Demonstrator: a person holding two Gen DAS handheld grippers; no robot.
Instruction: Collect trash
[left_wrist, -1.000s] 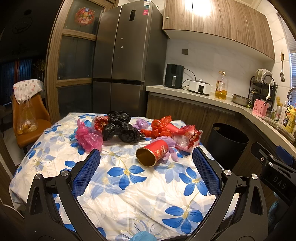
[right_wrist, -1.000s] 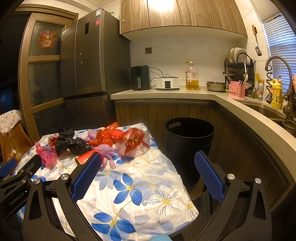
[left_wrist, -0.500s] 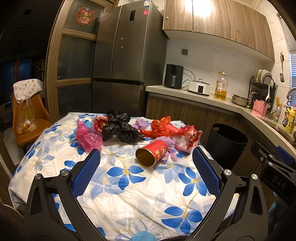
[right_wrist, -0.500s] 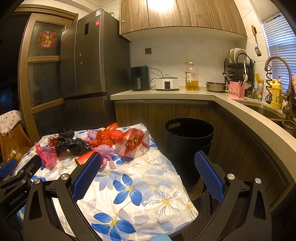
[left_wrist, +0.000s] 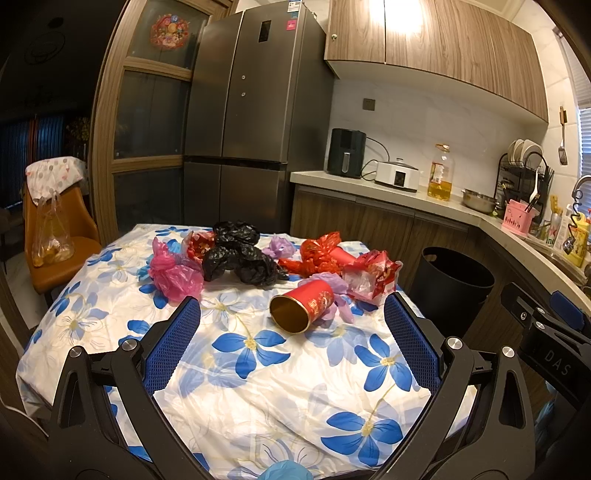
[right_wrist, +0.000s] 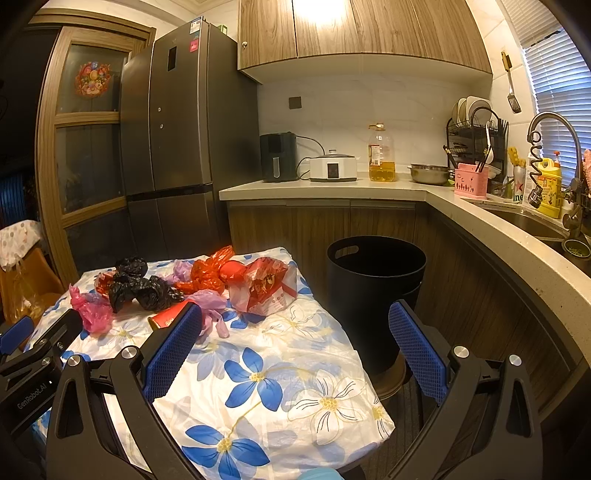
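Trash lies on the flowered tablecloth (left_wrist: 258, 373): a red paper cup (left_wrist: 301, 311) on its side, a pink bag (left_wrist: 173, 273), crumpled black bags (left_wrist: 240, 254), a purple bag (left_wrist: 334, 295), red wrappers (left_wrist: 321, 254) and a red-and-white packet (left_wrist: 371, 277). My left gripper (left_wrist: 291, 339) hangs open over the near part of the table, short of the cup, holding nothing. In the right wrist view the packet (right_wrist: 267, 284), black bags (right_wrist: 142, 286) and pink bag (right_wrist: 92, 310) show again. My right gripper (right_wrist: 295, 349) is open over the table's right corner. A black bin (right_wrist: 373, 295) stands beside the table.
The bin (left_wrist: 454, 280) sits between the table and the wooden cabinets. A worktop (right_wrist: 332, 190) carries an air fryer, cooker, oil bottle (right_wrist: 381, 155), bowl and dish rack. A fridge (left_wrist: 251, 122) stands behind the table. An orange chair (left_wrist: 55, 240) with a hanging bag is at the left.
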